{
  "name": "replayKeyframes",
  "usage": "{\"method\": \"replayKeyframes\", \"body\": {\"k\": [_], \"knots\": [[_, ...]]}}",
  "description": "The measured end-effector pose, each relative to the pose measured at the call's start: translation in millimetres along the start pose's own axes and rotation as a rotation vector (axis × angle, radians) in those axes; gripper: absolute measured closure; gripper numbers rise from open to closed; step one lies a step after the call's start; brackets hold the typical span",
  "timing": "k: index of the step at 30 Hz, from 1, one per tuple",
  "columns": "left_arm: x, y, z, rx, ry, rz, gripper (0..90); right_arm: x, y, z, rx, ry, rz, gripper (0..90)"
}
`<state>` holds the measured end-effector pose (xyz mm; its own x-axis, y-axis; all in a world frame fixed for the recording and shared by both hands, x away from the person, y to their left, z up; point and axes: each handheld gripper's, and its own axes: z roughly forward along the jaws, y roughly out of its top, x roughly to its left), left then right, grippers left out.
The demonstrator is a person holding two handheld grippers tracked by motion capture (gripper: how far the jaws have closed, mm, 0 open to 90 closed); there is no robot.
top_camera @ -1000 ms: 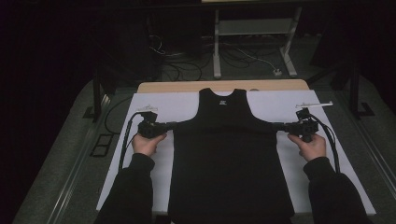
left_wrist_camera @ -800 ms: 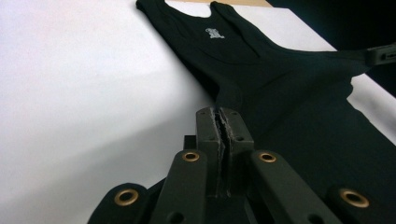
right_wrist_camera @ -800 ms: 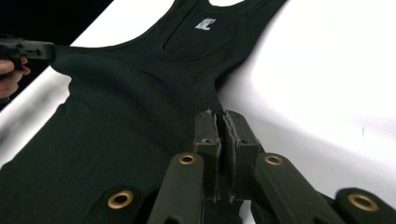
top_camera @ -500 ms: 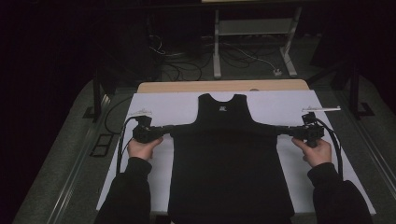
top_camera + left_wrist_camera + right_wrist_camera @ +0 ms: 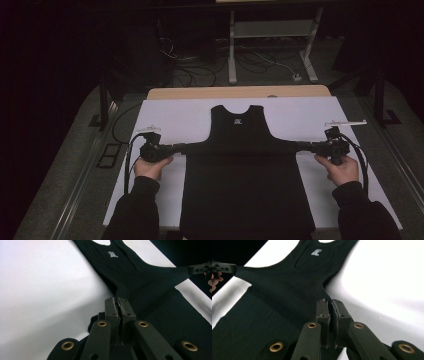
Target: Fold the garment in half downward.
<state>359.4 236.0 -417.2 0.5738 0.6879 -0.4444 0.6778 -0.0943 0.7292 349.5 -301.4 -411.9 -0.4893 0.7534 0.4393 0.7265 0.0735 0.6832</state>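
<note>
The tank top (image 5: 242, 165) was matt black cloth; the table cover (image 5: 175, 117) looked like smooth white paper, perhaps; the table edge (image 5: 240, 92) was wood.

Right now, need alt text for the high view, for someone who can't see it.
A black tank top lies on a white-covered table, stretched sideways between two hand-held grippers, each clamped on a side edge: the left hand-held gripper and the right hand-held gripper. The person's forearms enter from the bottom edge.

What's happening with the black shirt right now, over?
Left gripper and right gripper shut on black sleeveless fabric top, stretched between them. White table cover beneath. Nothing blocking.
</note>
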Motion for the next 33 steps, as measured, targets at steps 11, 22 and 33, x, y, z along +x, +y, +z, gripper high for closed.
{"method": "replayKeyframes", "body": {"k": [11, 22, 33], "knots": [[-5.7, -13.9, -5.4, 0.060, -0.013, -0.028, 86.1, 7.3, -18.8, -1.5, 0.075, -0.009, 0.005, 83.2], [-14.2, -25.4, -16.9, 0.086, -0.037, -0.029, 86.2, 19.8, -28.7, -15.0, 0.072, 0.002, 0.002, 83.2], [-21.6, -34.5, -23.6, 0.121, -0.050, -0.029, 86.1, 22.3, -38.0, -20.5, 0.101, 0.009, 0.019, 83.1]]}}
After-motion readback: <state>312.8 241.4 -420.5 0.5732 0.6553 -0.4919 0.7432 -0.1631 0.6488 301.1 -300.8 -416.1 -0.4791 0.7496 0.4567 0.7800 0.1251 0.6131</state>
